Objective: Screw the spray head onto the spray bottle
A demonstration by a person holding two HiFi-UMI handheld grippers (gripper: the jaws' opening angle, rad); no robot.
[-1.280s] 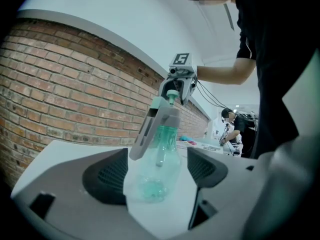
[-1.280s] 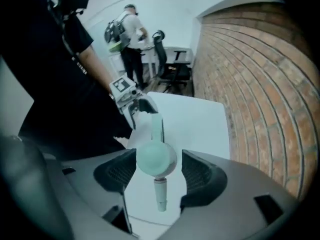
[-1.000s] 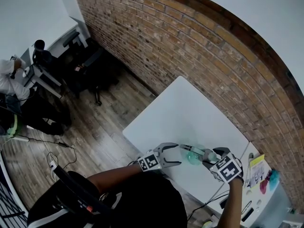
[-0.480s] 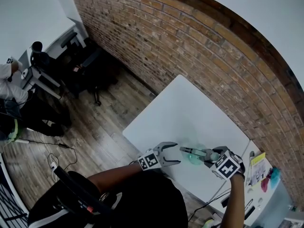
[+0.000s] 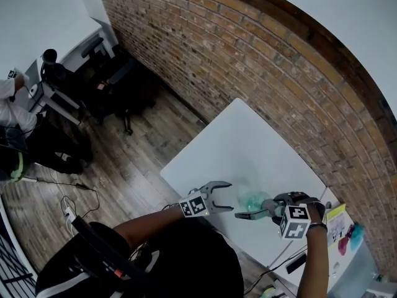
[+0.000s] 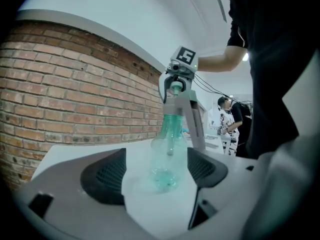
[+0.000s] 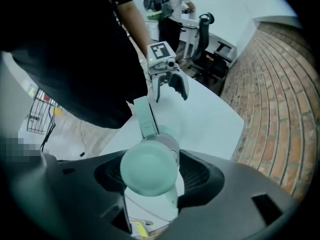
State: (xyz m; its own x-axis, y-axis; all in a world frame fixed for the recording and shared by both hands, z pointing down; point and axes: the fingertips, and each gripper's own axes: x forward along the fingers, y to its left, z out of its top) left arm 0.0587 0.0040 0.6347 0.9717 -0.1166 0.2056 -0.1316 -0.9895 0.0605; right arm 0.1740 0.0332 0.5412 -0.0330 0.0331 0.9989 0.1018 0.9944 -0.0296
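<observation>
A clear teal spray bottle stands upright on the white table. My right gripper points down over it, shut on the pale green spray head, which sits at the bottle's neck. The head's long nozzle sticks out toward the person. My left gripper lies level just left of the bottle. Its jaws are open and apart from the bottle, which stands a little ahead of them. The right gripper view shows the left gripper open too.
A brick wall runs behind the table. A side surface at the right holds yellow and pink items. Black chairs and a desk stand on the wooden floor at far left, with a person nearby and cables.
My right gripper has rolled on the spray head, and the nozzle has swung round toward the person. The left gripper has stayed open in about the same place.
</observation>
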